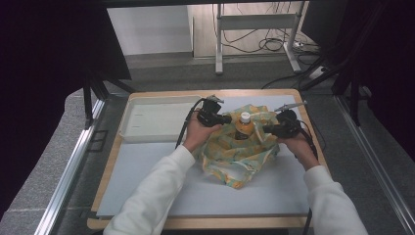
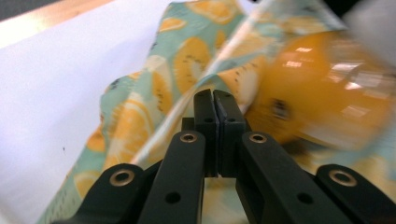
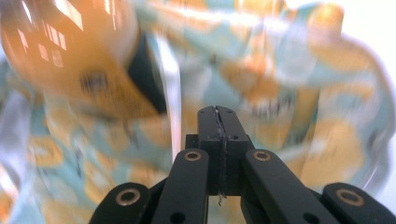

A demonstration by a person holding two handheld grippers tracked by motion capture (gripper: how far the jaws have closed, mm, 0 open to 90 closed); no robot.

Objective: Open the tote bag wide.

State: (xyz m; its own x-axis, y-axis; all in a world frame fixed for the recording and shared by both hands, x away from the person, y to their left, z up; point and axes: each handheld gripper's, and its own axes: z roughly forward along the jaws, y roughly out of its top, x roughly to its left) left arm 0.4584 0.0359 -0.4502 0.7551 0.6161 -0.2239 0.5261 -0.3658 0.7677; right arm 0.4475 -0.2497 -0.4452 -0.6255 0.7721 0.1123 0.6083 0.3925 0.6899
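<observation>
While both grippers pinch the rim of the cloth bag (image 1: 238, 149) from opposite sides, the high view shows an orange bottle (image 1: 243, 126) with a white cap standing upright inside it, near the middle of the white mat (image 1: 147, 171). The left gripper (image 1: 226, 119) comes in from the bottle's left and the right gripper (image 1: 266, 129) from its right, each just beside the bottle's shoulder. To do this step well, I judge that both hands should lift or spread the rim evenly, at the same height, so that the bottle stays upright and the cloth does not drag it over.

Seen from the left gripper view, the left gripper (image 2: 215, 95) has its jaws pressed flat together. They sit right at a pale seam of the lemon-print bag (image 2: 140, 116), and they seem to clamp a thin fold of it, though the cloth between the pads is hard to make out. The bottle (image 2: 322, 93) lies blurred, just to the right of the jaws.

From the right gripper view, the right gripper (image 3: 216, 111) is likewise clenched tight, with a thread of fabric caught in the slit between the pads. The bag (image 3: 280, 93) surrounds it, and the bottle (image 3: 70, 60) looms at the upper left, blurred.

Around the work, a white tray (image 1: 159, 120) rests at the far left of the wooden table (image 1: 105, 196), well apart from the bag. Nothing stands in the way except the bottle itself, which sits close between the two grips and could tip if one side pulls harder.
</observation>
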